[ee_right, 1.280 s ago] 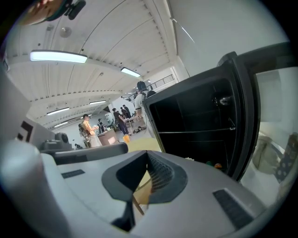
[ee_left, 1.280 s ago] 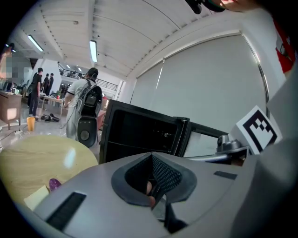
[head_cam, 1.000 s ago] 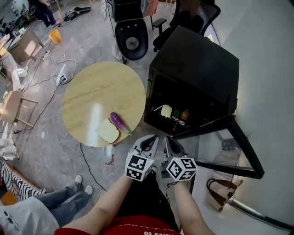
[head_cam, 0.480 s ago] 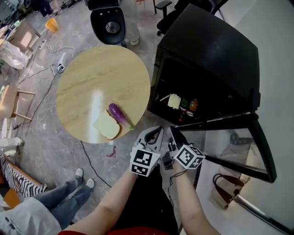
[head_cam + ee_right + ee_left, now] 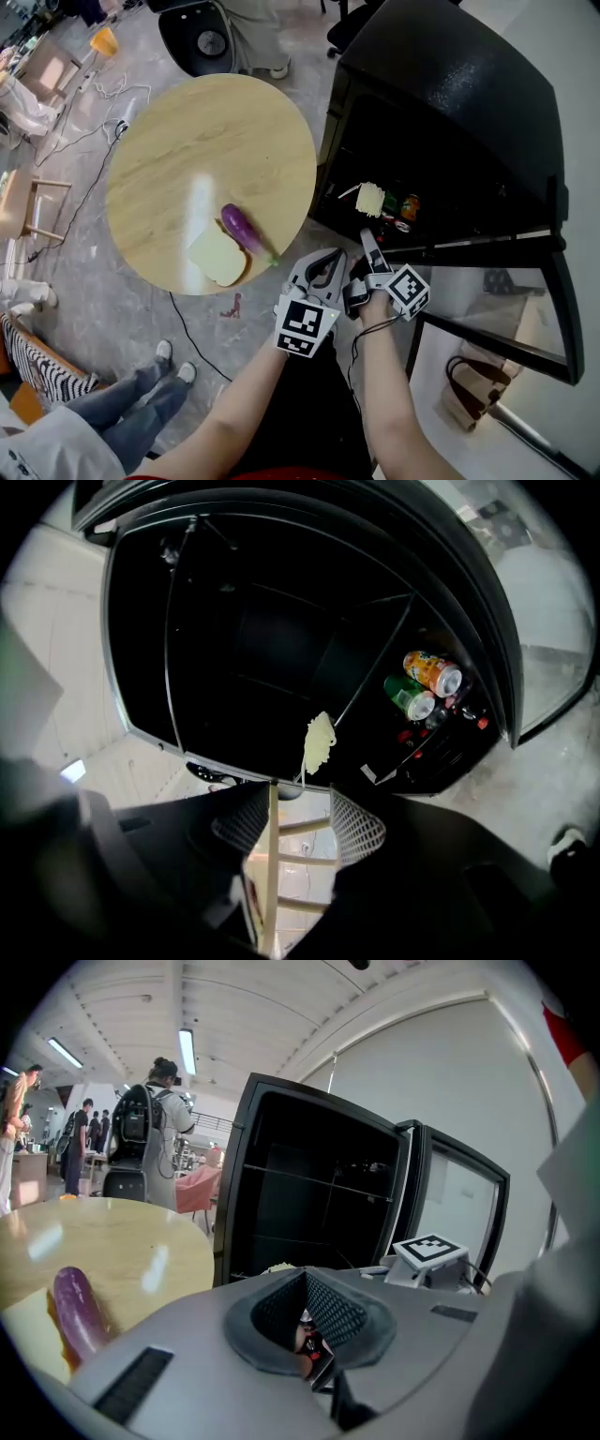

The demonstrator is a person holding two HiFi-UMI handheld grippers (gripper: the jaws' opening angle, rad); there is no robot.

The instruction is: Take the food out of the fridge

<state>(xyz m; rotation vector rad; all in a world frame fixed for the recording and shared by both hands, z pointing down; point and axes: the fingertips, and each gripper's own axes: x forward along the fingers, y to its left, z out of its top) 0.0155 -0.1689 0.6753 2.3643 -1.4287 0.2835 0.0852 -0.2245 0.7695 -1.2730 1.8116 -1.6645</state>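
A round wooden surface (image 5: 206, 159) fills the left of the head view. On its near edge lies a slice of bread (image 5: 217, 256), and a purple eggplant (image 5: 242, 230) rests just beside it on the right, touching its far corner. Near the surface on the left, a person's legs in jeans (image 5: 131, 398) stand on the grey floor (image 5: 84, 281).

The left claw (image 5: 330, 257) hangs off the near right rim of the surface and points toward the fridge. Its mesh pads are pressed together with nothing between them.

Just to its right, the right claw (image 5: 367, 242) reaches toward the open front of the black fridge (image 5: 450, 112). Its jaws have just been opening and now stand apart. They are empty, and only floor shows through the gap.

Inside the fridge, at the lower near edge, sits a pale yellow-green leafy piece of food (image 5: 371, 199), a little beyond the right claw's tips and not touched by them. Right of it lie a green can (image 5: 392, 208) and an orange can (image 5: 410, 206) side by side, with small dark red items near them that are too small to identify.

The fridge's glass door (image 5: 511, 309) is swung wide open at the near right.
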